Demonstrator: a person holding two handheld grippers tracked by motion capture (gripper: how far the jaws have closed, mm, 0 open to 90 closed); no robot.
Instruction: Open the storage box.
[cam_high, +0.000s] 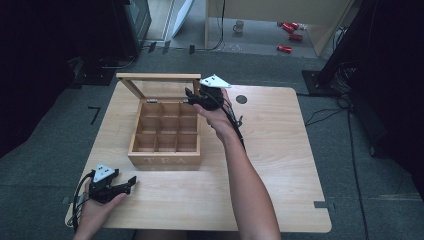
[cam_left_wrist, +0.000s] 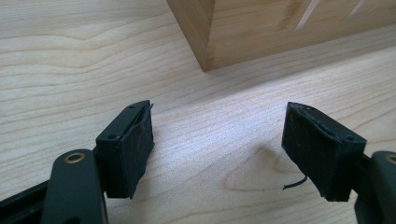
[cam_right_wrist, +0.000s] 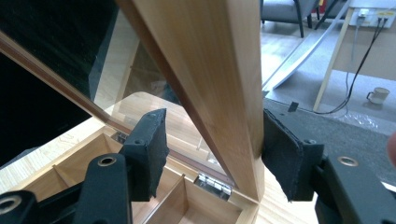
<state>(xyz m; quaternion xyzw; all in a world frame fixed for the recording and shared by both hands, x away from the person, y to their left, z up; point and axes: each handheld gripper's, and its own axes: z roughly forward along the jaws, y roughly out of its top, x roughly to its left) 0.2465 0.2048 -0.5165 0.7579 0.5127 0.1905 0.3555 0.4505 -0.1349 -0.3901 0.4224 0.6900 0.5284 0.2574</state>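
A wooden tea box (cam_high: 165, 161) stands at the table's middle left, its compartments bare. Its glass-paned lid (cam_high: 159, 77) is raised upright at the back. My right gripper (cam_high: 191, 96) is at the lid's right end. In the right gripper view the lid's wooden frame (cam_right_wrist: 219, 70) runs between the jaws of my right gripper (cam_right_wrist: 215, 149). The right pad (cam_right_wrist: 285, 158) touches the frame, the left pad (cam_right_wrist: 149, 149) stands a little off it. My left gripper (cam_high: 131, 183) rests open near the table's front left corner. Its jaws (cam_left_wrist: 217, 140) hold nothing, and the box's front corner (cam_left_wrist: 205, 37) is just ahead.
The light wooden table (cam_high: 280, 150) has a small black round hole (cam_high: 241, 99) behind the right hand. Beyond it lie grey floor, cables, a mug (cam_high: 239, 26) and red objects (cam_high: 290, 27). A dark stand (cam_high: 320, 80) sits at the back right.
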